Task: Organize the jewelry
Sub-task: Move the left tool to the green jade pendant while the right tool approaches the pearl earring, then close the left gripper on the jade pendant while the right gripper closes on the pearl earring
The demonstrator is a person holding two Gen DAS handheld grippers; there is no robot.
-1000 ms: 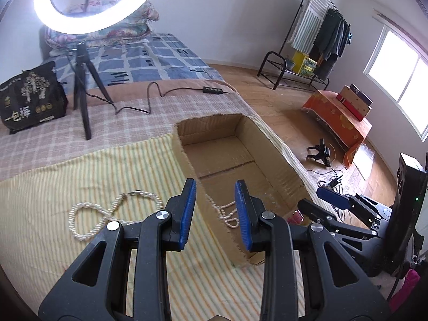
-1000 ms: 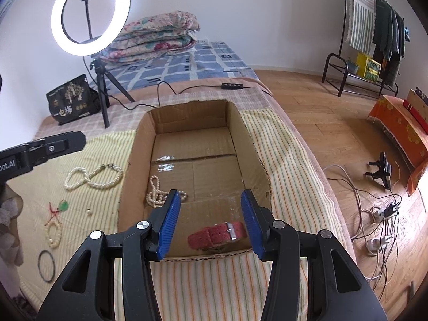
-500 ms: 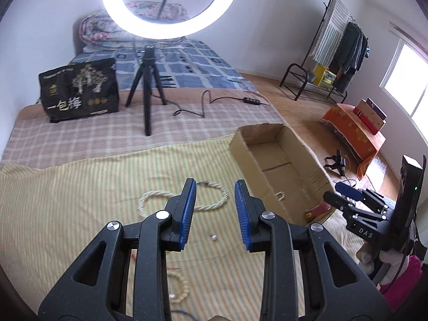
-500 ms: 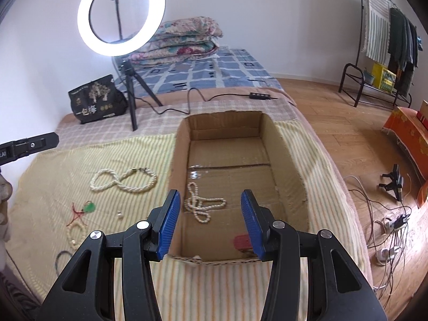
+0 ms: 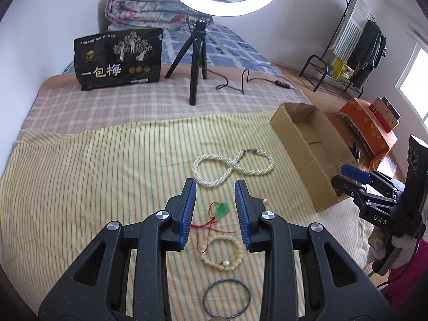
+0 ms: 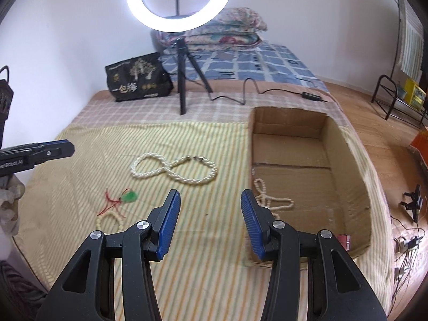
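On the striped cloth (image 5: 80, 174), cardboard box (image 6: 345, 144) at R edge; only R view shows the bead strand (image 6: 263, 198) inside. Twisted pearl necklace (image 5: 232, 167), bead bracelet (image 5: 222, 251), green pendant (image 5: 222, 209) lie outside. L gripper (image 5: 215, 208), R gripper (image 6: 210, 220): both apart, empty. Blue ring (image 5: 226, 301): L view only.

This is a bedroom in a home. A bed (image 5: 112, 112) fills most of the view, covered with a checked blanket and a striped yellow sheet (image 5: 80, 176), and folded floral quilts (image 6: 224, 29) are stacked at its head against a plain white wall. On the wooden floor (image 6: 379, 123) stands a clothes rack (image 5: 358, 42) hung with garments, next to a bright window (image 5: 416, 80). A ring light (image 6: 176, 2) on a tripod stands on the bed, so the room doubles as a filming spot.
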